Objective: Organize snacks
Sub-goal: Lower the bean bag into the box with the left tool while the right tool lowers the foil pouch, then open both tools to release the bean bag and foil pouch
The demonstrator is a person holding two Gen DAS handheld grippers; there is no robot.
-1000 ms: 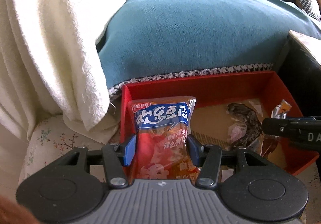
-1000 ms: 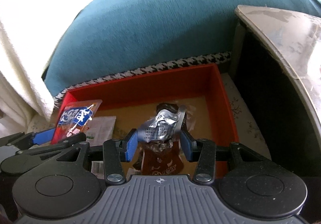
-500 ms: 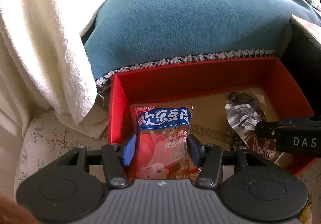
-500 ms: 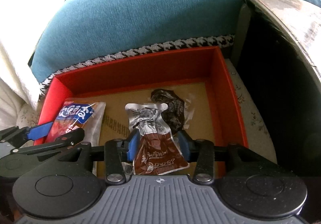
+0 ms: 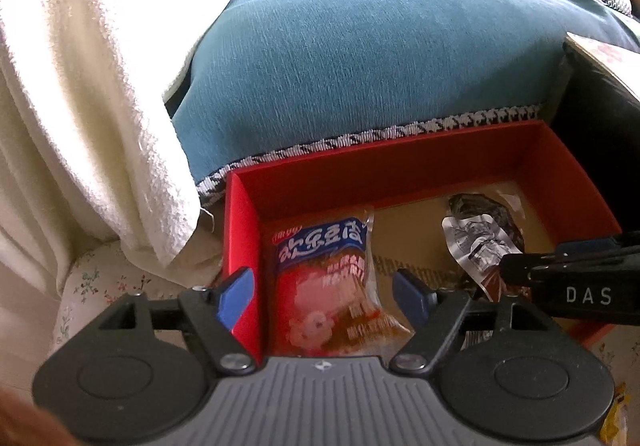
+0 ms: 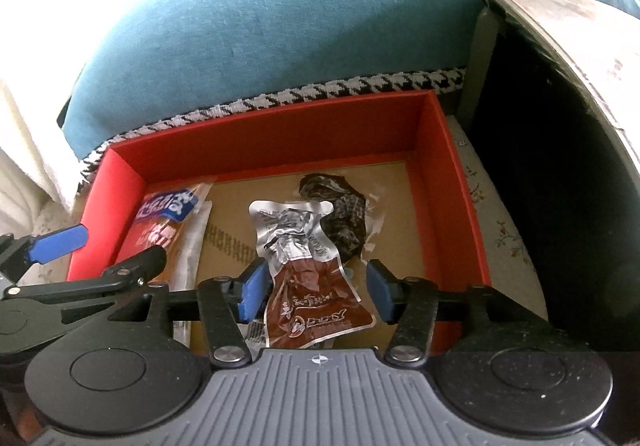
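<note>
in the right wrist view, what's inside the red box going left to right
red and blue snack packet → silver and brown foil pouch → dark snack in clear wrap, partly tucked behind the pouch, then the red box right wall

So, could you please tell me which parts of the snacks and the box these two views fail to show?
- Red packet: bottom end hidden by the left gripper body, left view.
- Brown packet: lower edge hidden by the right gripper body, right view.
- Dark packet: partly covered by the brown packet.
- Box: near wall hidden in both views.
</note>
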